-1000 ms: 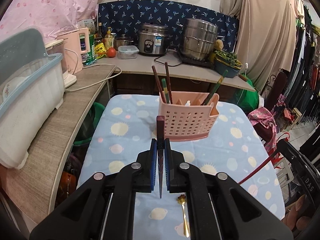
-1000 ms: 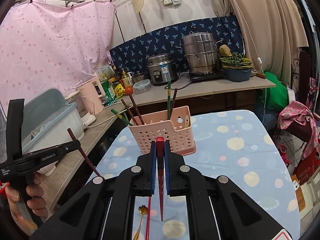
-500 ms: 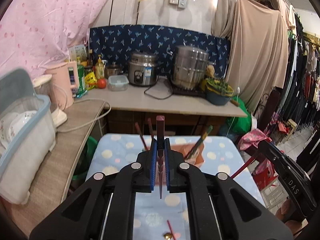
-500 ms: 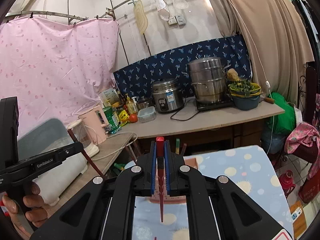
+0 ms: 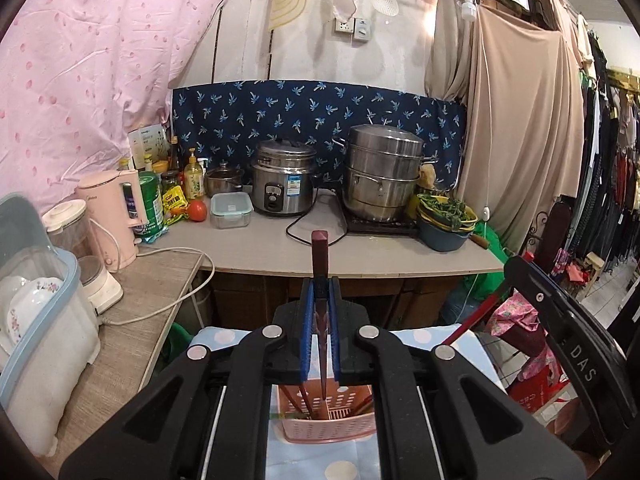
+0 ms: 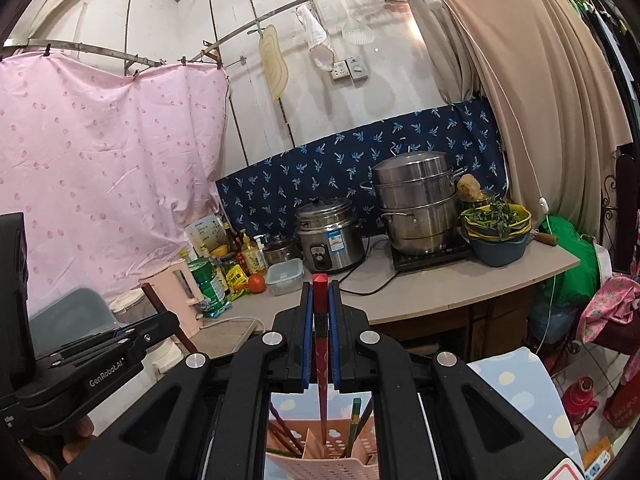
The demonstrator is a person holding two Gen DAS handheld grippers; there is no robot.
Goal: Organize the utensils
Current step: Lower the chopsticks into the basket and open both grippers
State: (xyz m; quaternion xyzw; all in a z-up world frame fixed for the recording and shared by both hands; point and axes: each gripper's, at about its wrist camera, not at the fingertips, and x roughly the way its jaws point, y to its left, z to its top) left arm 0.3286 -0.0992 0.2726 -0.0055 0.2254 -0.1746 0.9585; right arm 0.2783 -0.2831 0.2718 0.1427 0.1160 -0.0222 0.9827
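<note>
Several chopsticks already stood in the pink perforated plastic utensil basket (image 5: 328,420) near below, while the left gripper (image 5: 320,344) clamped a dark red chopstick (image 5: 320,264) and the right gripper (image 6: 320,344) a red-tipped chopstick (image 6: 320,320), both undelivered.

A dark red chopstick (image 5: 319,264) and a brighter red chopstick (image 6: 320,320) point down over a pink slotted utensil basket (image 5: 328,424) holding more chopsticks.

pink basket (image 5: 326,426) below, chopsticks (image 6: 354,420) already inside
</note>
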